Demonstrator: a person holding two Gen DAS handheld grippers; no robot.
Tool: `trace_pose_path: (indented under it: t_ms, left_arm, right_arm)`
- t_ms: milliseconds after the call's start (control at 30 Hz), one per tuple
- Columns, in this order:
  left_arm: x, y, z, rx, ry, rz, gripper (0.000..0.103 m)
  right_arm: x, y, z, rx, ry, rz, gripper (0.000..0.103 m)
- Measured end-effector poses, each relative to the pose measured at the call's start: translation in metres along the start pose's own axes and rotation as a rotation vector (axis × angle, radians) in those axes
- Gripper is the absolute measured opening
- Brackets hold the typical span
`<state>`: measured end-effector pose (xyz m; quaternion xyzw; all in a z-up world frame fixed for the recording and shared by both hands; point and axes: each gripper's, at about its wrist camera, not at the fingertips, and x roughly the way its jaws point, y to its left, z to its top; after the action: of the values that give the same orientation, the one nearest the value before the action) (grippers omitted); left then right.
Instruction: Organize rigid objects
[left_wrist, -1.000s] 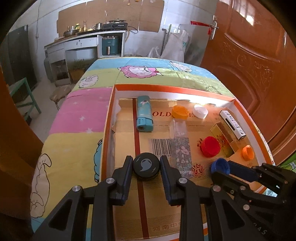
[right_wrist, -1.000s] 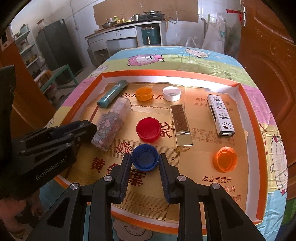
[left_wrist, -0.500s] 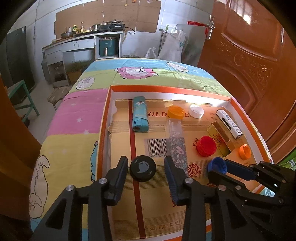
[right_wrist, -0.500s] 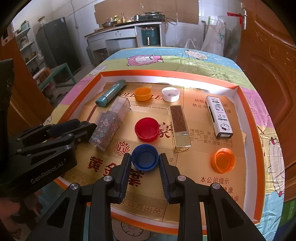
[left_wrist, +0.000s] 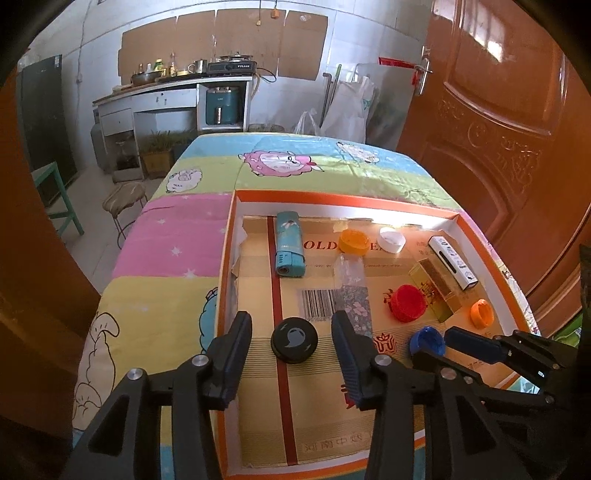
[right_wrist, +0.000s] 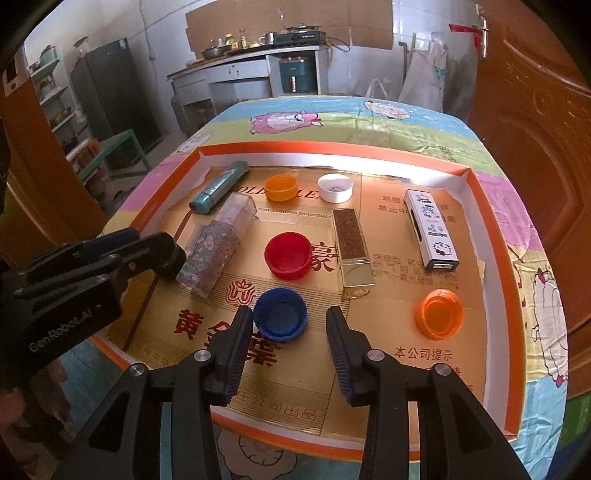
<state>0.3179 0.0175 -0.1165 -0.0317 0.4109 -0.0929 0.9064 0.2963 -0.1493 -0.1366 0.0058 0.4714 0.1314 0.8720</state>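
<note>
The left gripper (left_wrist: 291, 338) is spreading its jaws, and the black round lid (left_wrist: 294, 339) is sitting flat on the tray floor between them, clear of both pads. The right gripper (right_wrist: 290, 325) is opening too; the blue cap (right_wrist: 280, 313) is lying between its jaws, hollow side up, close against the left pad and well off the right one. Neither gripper is holding anything.

Both pieces are resting near the front of the orange-rimmed cardboard tray (right_wrist: 491, 236), which is lying on a cartoon-print cloth (left_wrist: 177, 240). Just beyond the blue cap the red cap (right_wrist: 289, 255) is sitting, with a gold box (right_wrist: 351, 247) beside it and an orange cap (right_wrist: 439, 313) off to the right. A clear glittery case (right_wrist: 218, 247) is lying tilted to the left, its near end just beside the left gripper's fingertips. Farther back a teal tube (right_wrist: 219, 187), another orange lid (right_wrist: 281, 187), a white cap (right_wrist: 334, 188) and a white printed box (right_wrist: 430, 229) are lying.
</note>
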Motion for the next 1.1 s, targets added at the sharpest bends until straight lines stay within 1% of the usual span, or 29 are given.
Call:
trace_pose_path:
  t_ms: [133, 200, 400, 667, 1100]
  left_arm:
    - [-0.003, -0.001, -0.001, 0.005, -0.002, -0.001, 0.045]
    - [-0.005, -0.001, -0.001, 0.005, -0.003, 0.001, 0.045]
    - [-0.011, 0.000, -0.002, -0.002, -0.009, -0.001, 0.045]
    - [-0.028, -0.005, -0.004, 0.000, -0.032, -0.006, 0.045]
    - [-0.072, -0.020, -0.012, 0.006, -0.093, 0.005, 0.045]
  right_arm:
    - [-0.001, -0.001, -0.001, -0.001, -0.001, 0.000, 0.044]
    - [0.000, -0.001, -0.001, -0.003, 0.001, -0.003, 0.054]
    - [-0.003, -0.001, -0.003, -0.003, -0.003, 0.009, 0.054]
    - [-0.020, -0.004, -0.004, 0.019, -0.041, -0.005, 0.054]
    - [-0.067, 0.000, -0.012, 0.045, -0.152, -0.058, 0.055]
